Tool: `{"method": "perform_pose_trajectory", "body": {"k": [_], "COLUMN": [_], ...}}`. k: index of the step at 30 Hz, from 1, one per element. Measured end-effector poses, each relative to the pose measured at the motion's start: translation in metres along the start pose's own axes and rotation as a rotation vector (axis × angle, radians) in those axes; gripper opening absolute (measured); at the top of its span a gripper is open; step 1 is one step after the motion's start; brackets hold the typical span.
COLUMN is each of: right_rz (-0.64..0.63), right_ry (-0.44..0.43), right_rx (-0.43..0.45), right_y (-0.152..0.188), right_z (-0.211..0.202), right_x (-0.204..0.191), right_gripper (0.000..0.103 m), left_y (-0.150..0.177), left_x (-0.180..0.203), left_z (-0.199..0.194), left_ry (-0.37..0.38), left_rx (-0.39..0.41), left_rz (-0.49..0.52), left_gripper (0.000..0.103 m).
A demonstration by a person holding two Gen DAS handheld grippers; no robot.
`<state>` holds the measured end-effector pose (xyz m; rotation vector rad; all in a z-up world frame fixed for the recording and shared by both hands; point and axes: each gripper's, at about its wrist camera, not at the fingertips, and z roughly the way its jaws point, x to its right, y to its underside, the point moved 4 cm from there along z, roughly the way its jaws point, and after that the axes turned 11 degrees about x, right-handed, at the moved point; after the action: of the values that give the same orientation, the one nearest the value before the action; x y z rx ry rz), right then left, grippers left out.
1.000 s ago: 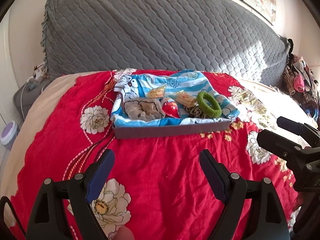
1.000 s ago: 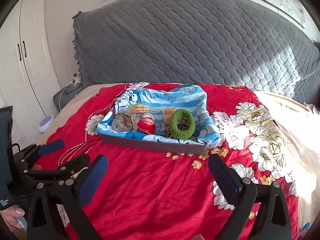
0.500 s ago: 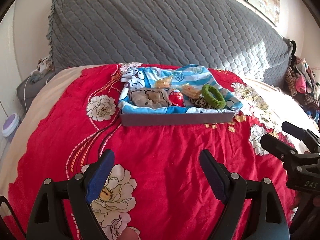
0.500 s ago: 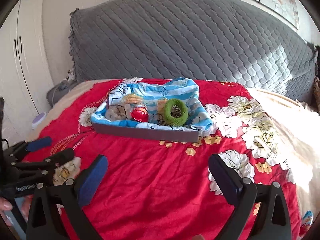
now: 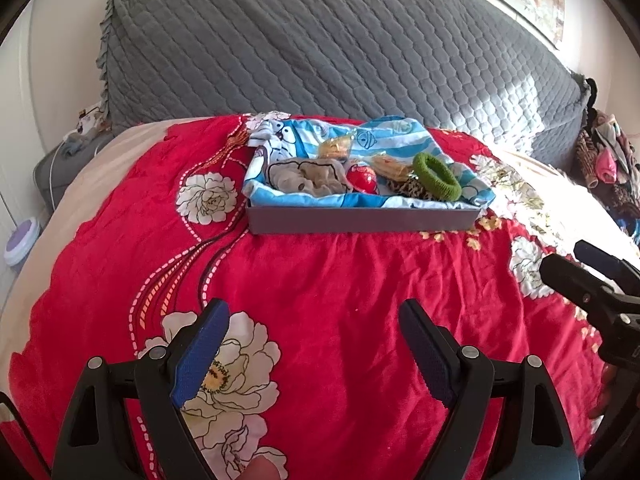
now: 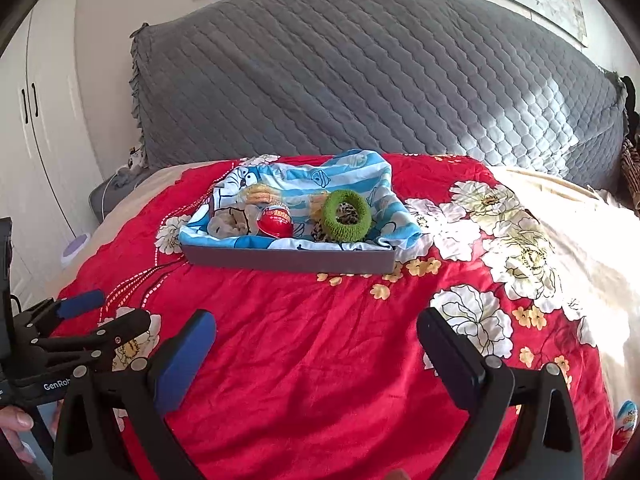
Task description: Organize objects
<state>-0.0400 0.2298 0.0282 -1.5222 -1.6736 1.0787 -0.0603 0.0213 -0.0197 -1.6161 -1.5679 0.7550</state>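
My left tongs (image 5: 312,344) and right tongs (image 6: 316,354) gape wide, empty, above the red floral bedspread (image 5: 340,280), facing the shallow grey tray (image 6: 288,260) lying crosswise.

The bedspread (image 6: 320,360) is creased red cloth with a printed flower pattern; the headboard (image 6: 360,80) is matt grey quilted fabric. The tray (image 6: 288,260) has smooth matt grey walls, the egg (image 6: 276,220) looks glossy, and the ring (image 6: 346,216) is fuzzy green cloth.
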Motion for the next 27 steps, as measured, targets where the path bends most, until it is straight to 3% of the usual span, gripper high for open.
{"method": "perform_pose_trajectory", "body": {"k": [27], "right_rz": [0.04], "right_ry": [0.104], "right_rx": [-0.048], "right_y": [0.055], "right_z": [0.027], "right_x": [0.014], "right_gripper": [0.101], "left_y": [0.035], "left_x": [-0.025], "left_z": [0.027], "left_ry": [-0.034], "left_rx": [-0.052], "left_rz": [-0.016], "left_gripper": [0.087]}}
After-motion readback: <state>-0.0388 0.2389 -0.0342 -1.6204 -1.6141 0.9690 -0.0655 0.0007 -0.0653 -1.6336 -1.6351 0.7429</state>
